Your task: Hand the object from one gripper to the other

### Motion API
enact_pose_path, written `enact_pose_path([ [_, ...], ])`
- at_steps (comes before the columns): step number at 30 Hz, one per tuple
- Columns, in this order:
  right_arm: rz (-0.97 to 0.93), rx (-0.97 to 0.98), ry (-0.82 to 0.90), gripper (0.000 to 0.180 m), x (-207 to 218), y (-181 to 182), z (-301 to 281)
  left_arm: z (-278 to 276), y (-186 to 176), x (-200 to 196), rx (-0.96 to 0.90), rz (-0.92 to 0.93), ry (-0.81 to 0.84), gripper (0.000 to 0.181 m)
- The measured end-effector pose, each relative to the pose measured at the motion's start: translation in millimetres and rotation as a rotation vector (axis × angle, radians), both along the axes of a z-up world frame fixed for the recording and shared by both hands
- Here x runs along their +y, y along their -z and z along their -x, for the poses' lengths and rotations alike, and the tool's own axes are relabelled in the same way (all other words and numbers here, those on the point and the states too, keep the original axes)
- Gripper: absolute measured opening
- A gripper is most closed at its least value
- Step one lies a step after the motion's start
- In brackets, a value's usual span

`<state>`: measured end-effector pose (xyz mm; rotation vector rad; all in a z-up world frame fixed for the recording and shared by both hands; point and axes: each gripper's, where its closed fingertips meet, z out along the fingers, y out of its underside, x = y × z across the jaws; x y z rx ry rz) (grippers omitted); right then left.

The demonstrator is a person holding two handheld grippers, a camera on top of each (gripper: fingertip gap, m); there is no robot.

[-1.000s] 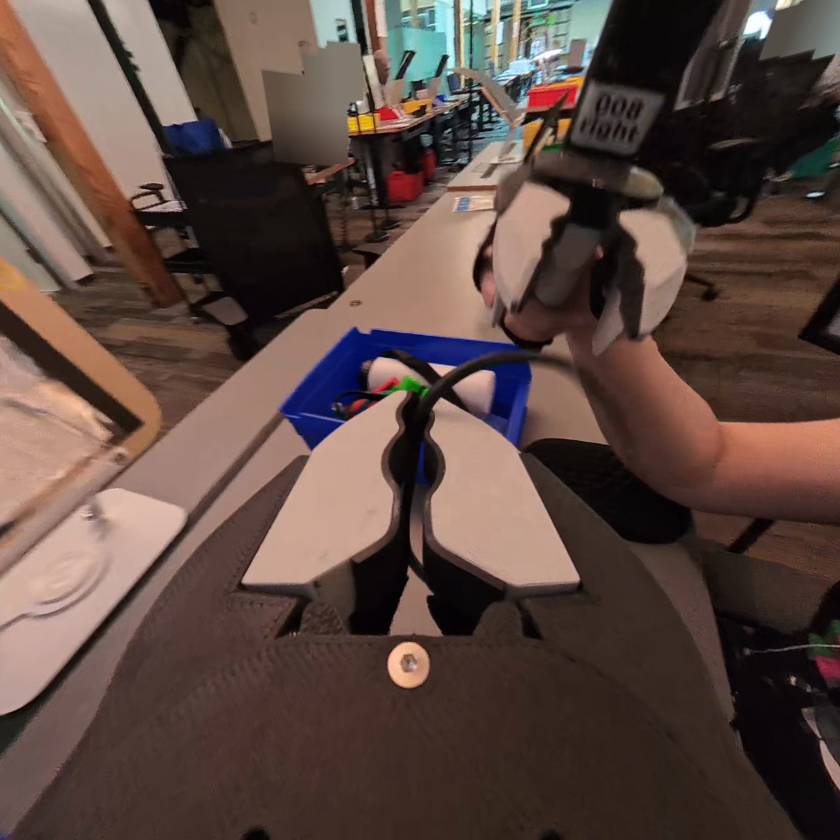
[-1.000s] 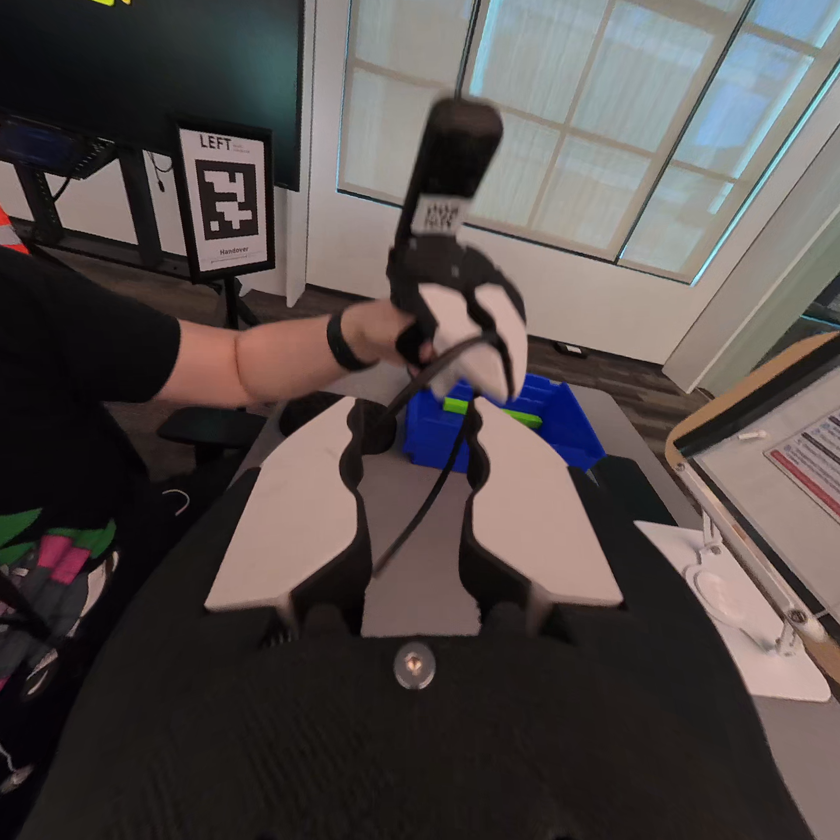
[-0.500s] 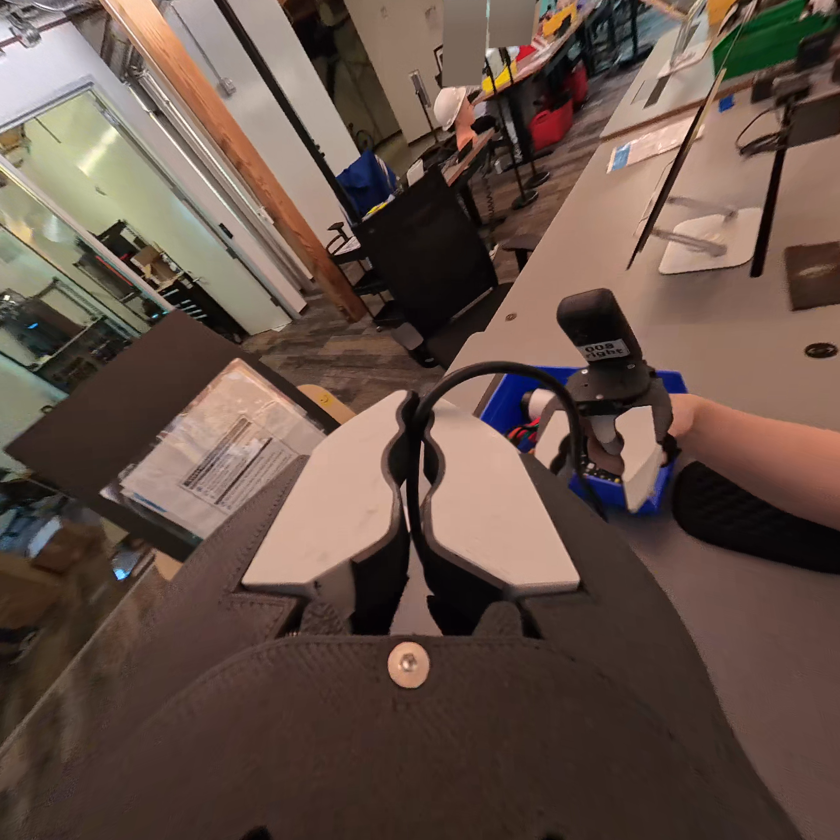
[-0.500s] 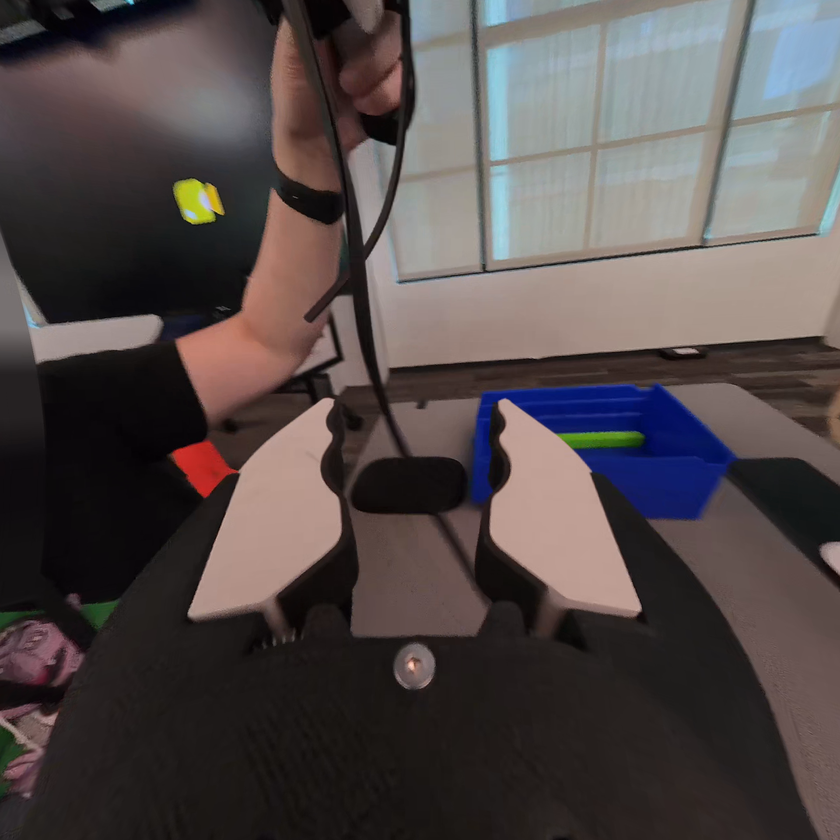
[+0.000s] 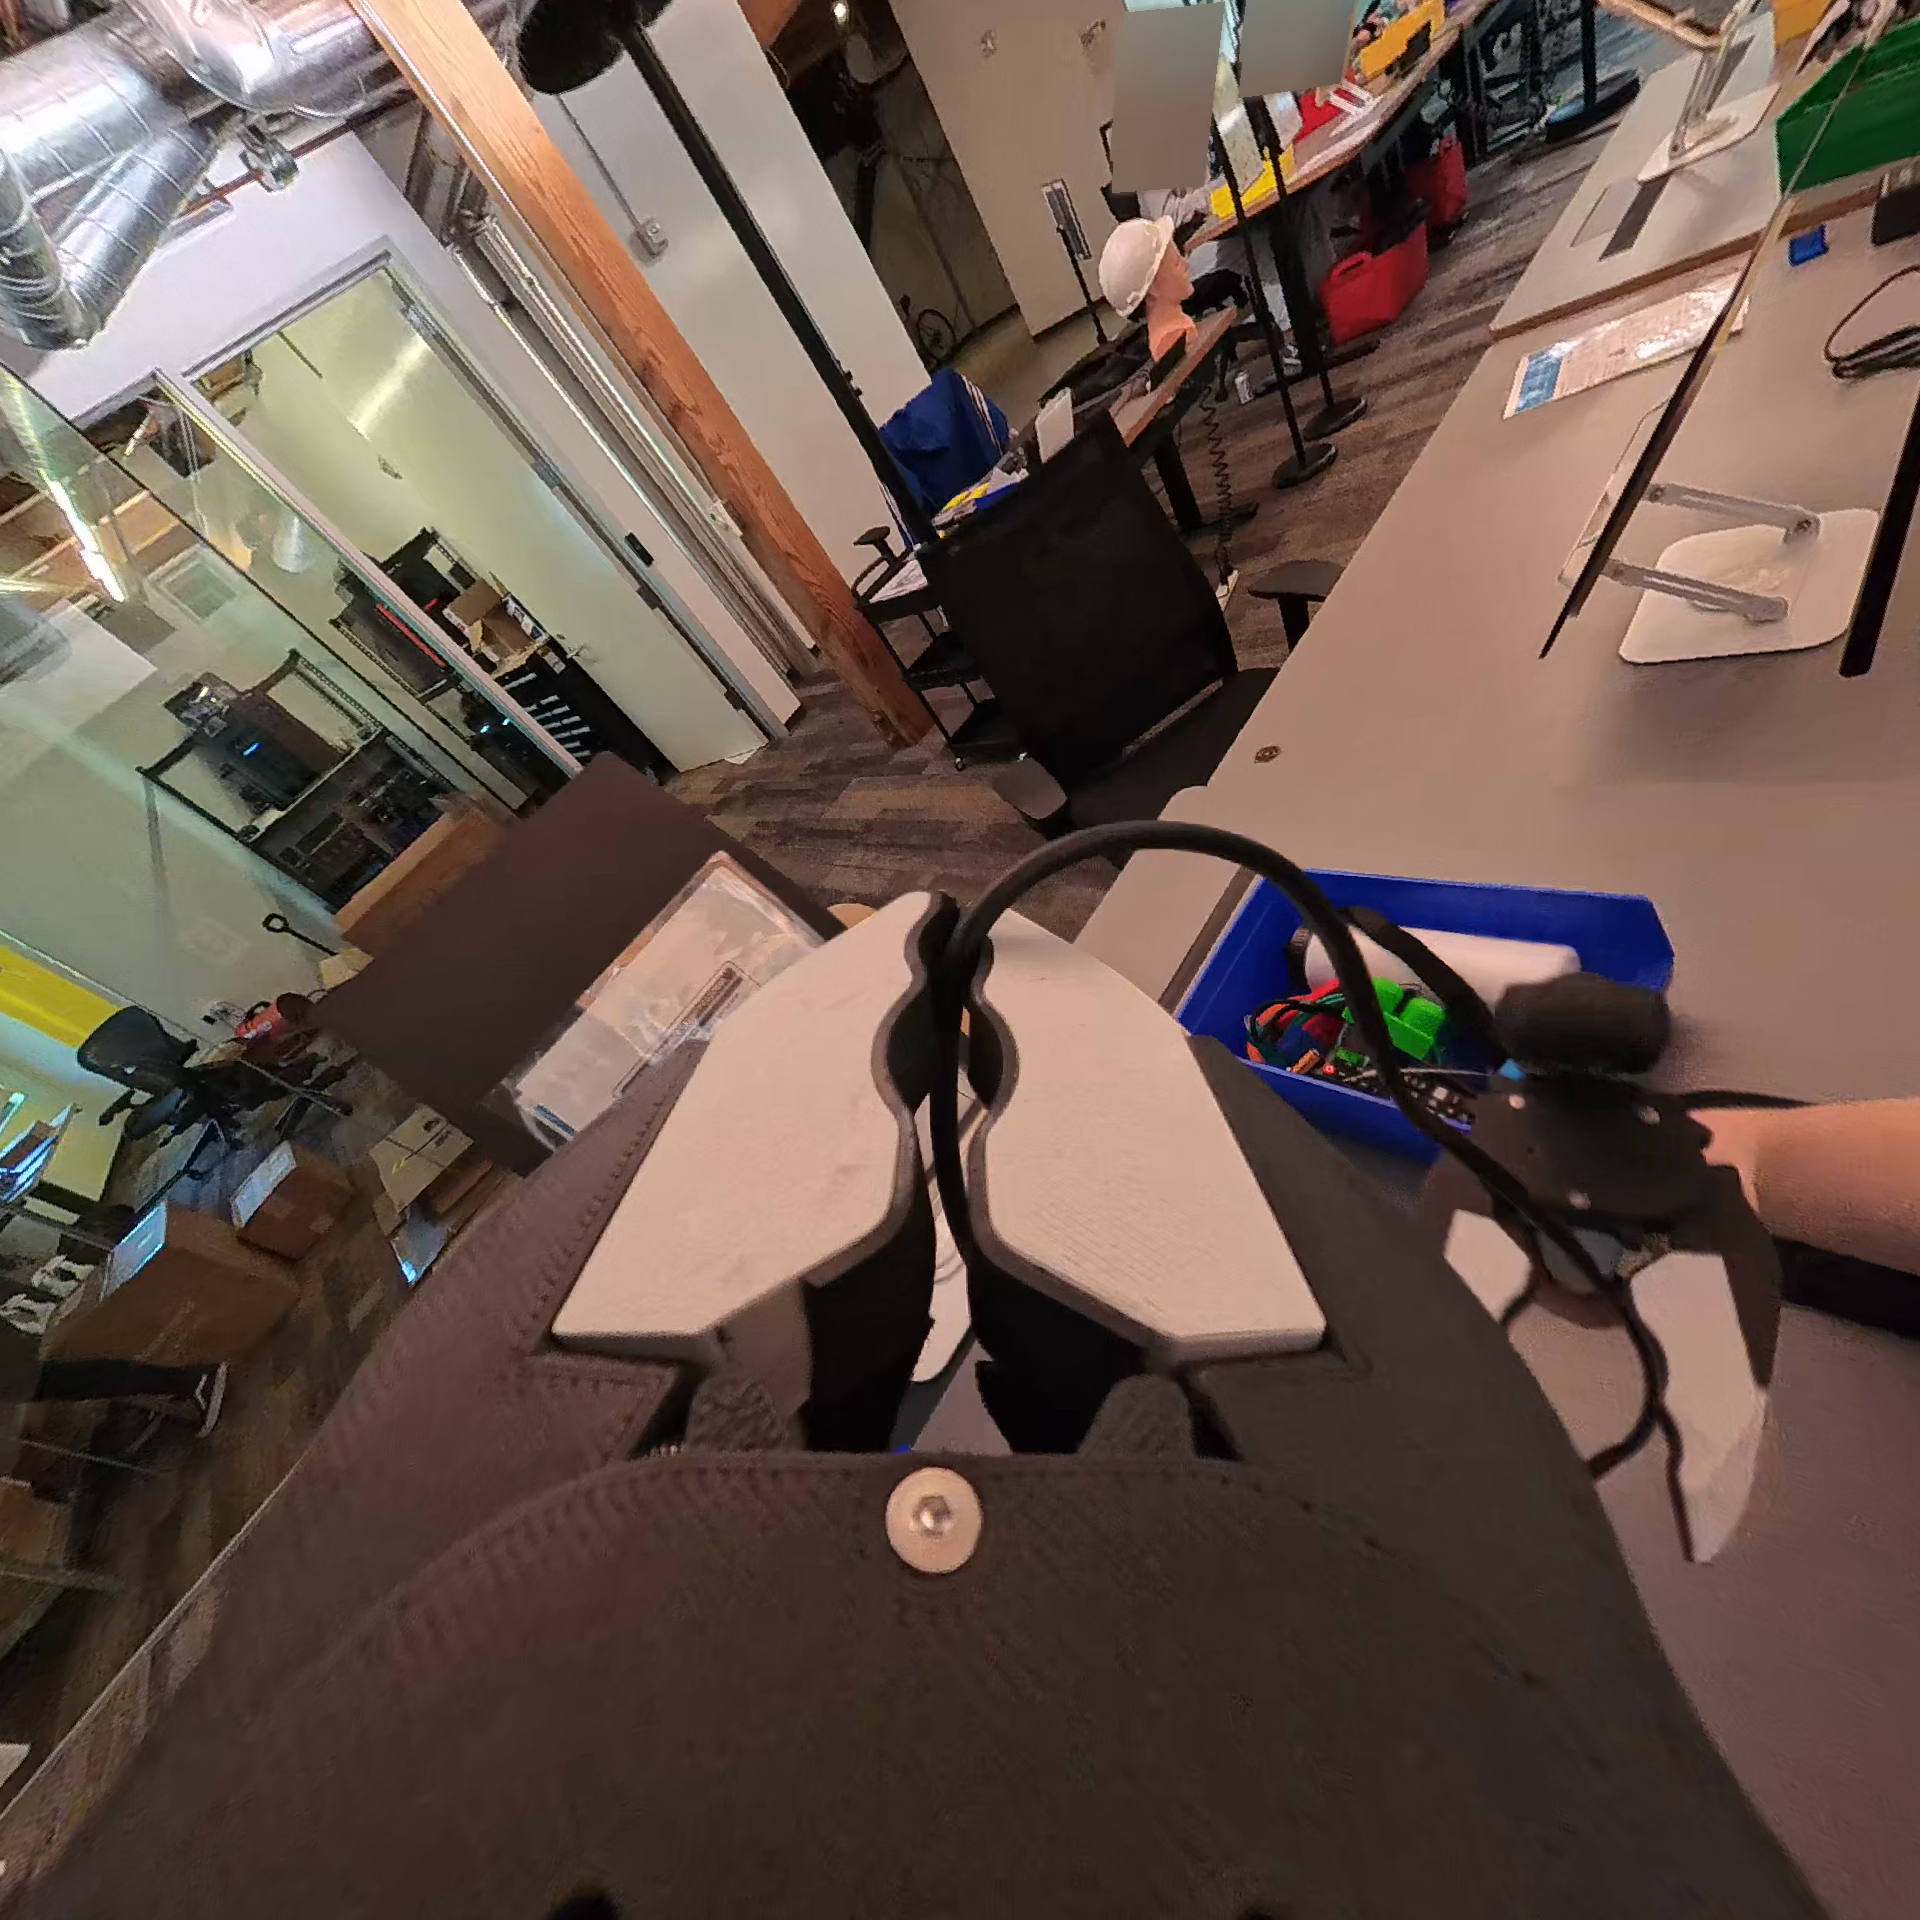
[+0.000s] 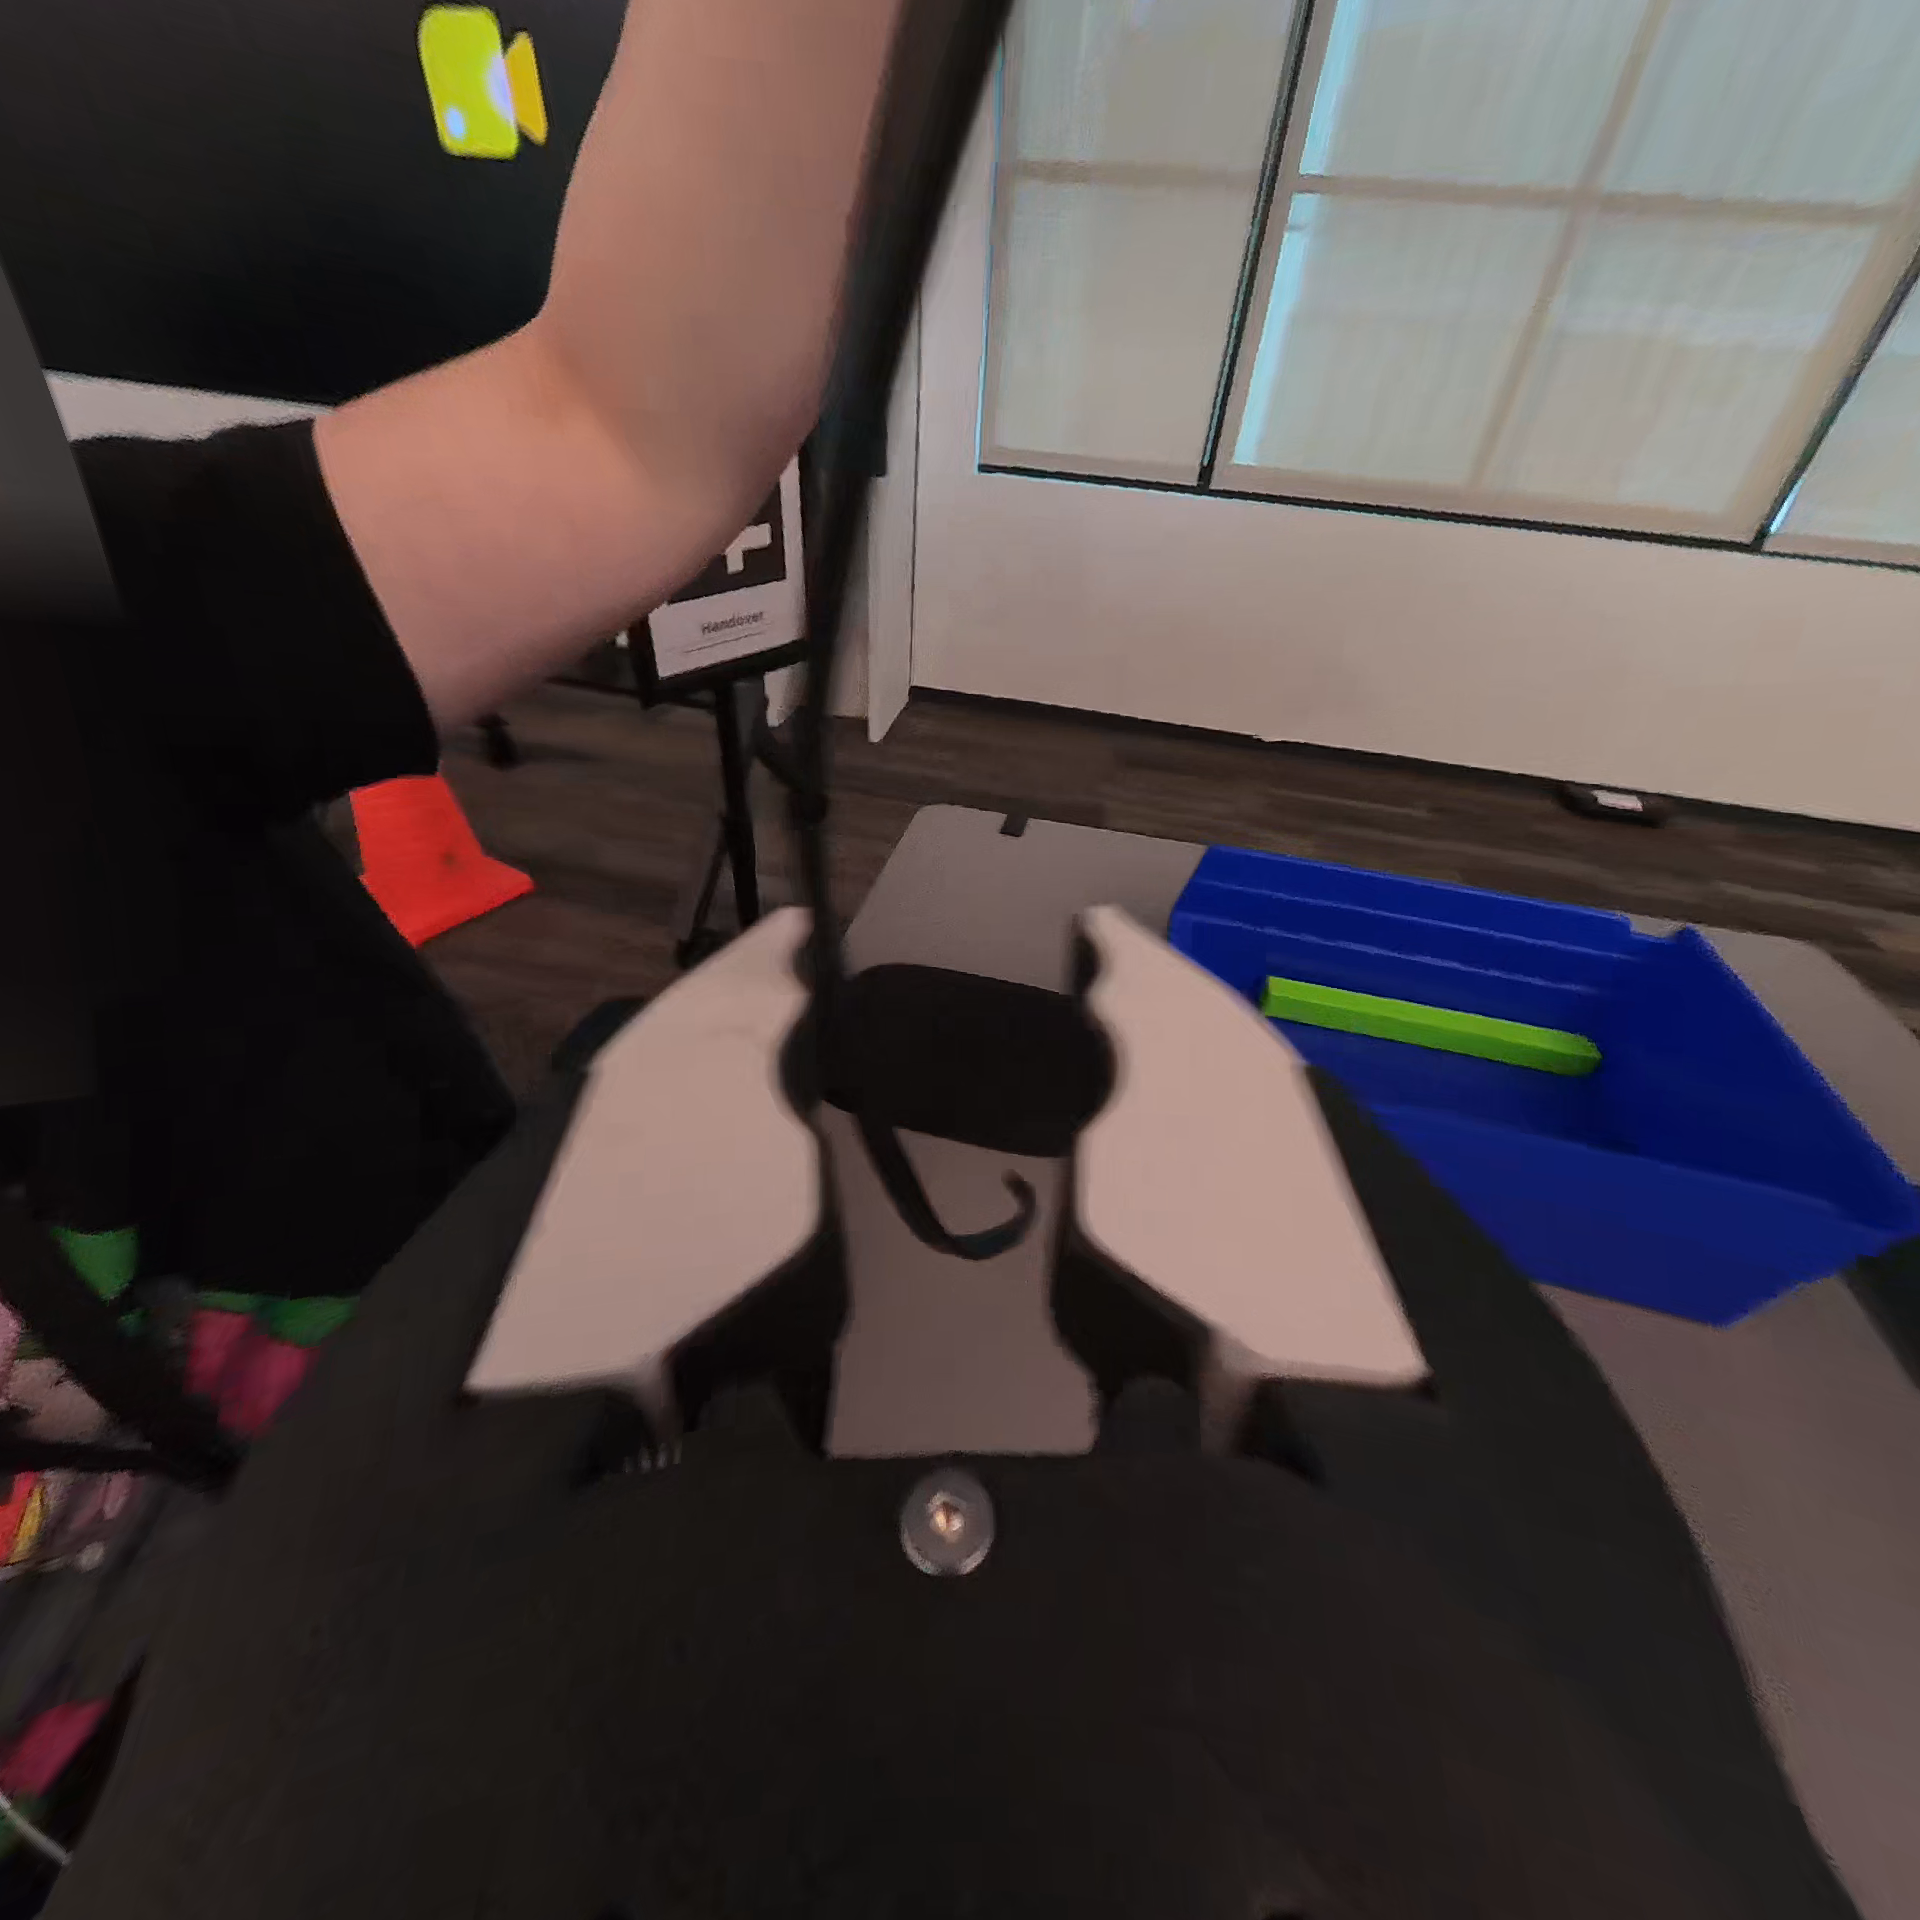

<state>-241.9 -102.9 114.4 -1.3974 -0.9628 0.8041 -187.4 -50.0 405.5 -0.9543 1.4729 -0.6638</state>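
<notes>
A black cable is pinched between the tips of my left gripper, which is shut on it. From there it arcs up and to the right, then drops to my right gripper, which sits low at the right edge with its fingers pointing down. In the right wrist view the cable hangs from above, lies against the inner side of the left finger and curls between the fingers. My right gripper is open around it. The person's left arm reaches up out of that view.
A blue bin on the grey table holds a white roll, green pieces and wires. It also shows in the right wrist view with a green bar. A black pad lies beyond my right fingers. A monitor stand is farther back. Across from one pair of fingers to the other is roughly 30 cm.
My left gripper has risen with the cable still held. My right gripper has dropped low over the table, and the cable now hangs between its open fingers.
</notes>
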Motion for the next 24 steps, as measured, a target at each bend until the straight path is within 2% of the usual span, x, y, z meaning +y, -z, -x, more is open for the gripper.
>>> enact_pose_path([
  [1, -0.019, -0.032, -0.038, 0.004, -6.0, 3.3, 6.7, 5.9, -2.0, 1.1, -0.009, 0.005, 0.004, 0.0],
  [2, -0.02, -0.046, -0.054, 0.001, -9.1, 4.7, 9.8, 12.5, -2.7, 2.3, -0.015, 0.011, 0.009, 0.0],
  [8, -0.036, 0.022, 0.029, 0.001, -5.2, -12.8, -14.2, 54.7, 6.5, 25.5, -0.021, 0.028, -0.013, 0.0],
  [10, -0.011, 0.057, 0.02, 0.01, -4.5, -16.4, -19.6, 66.1, 8.4, 32.0, -0.02, 0.047, -0.014, 0.0],
  [12, 0.011, 0.059, 0.019, 0.001, -1.4, -16.3, -21.7, 74.6, 10.1, 36.0, -0.014, 0.056, -0.015, 0.0],
  [18, 0.023, -0.082, 0.078, 0.001, 13.7, 2.3, -18.9, 90.0, 25.4, 42.7, 0.034, 0.042, -0.029, 0.0],
  [21, -0.016, -0.164, 0.194, 0.0, 25.0, -2.2, -33.1, 97.3, 55.7, 41.5, 0.089, 0.085, -0.013, 0.0],
  [24, -0.067, -0.296, 0.369, 0.0, 39.8, -26.8, -66.7, 102.5, 110.5, 30.6, 0.124, 0.167, 0.043, 0.0],
])
